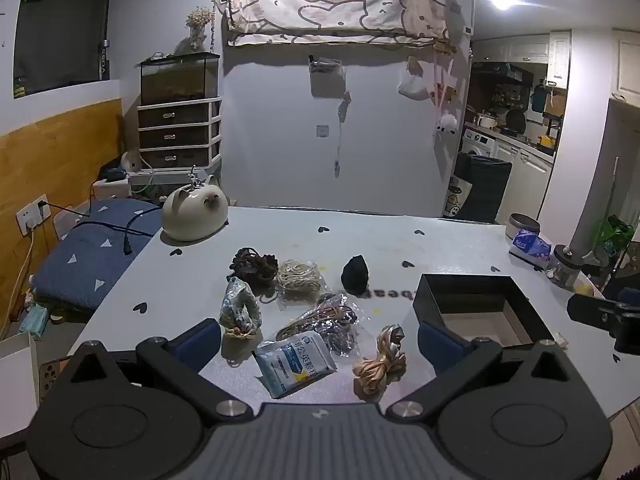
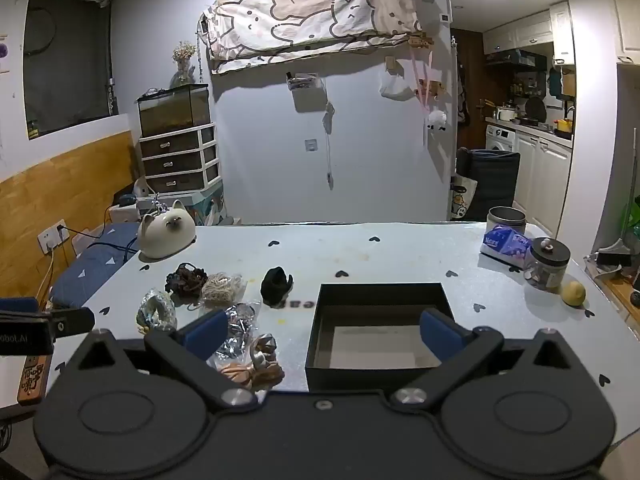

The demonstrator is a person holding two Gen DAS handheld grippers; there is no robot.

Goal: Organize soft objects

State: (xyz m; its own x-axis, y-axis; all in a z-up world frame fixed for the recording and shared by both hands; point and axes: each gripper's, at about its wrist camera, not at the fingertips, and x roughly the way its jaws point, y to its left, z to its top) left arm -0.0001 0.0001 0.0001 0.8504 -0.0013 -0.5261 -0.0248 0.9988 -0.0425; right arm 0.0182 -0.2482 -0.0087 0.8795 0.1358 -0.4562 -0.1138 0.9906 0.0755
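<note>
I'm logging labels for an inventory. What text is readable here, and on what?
"Nictara", roughly: tissue pack.
"obot.AI": left gripper body.
"你嘴馋了", roughly: wooden tag.
White sachet: Chinese print, too blurred.
Table lettering beside the box: partly hidden, unreadable.

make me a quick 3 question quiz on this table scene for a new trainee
1. True or false: the black box already holds one of the soft bundles.
2. Which item lies nearest the left gripper? A) white packet B) black cloth lump C) cat-shaped ceramic pot
3. Fill in: both the left gripper and the right gripper have their jaws ____.

Key:
1. False; only its bare bottom shows.
2. A
3. open, with nothing held
</note>
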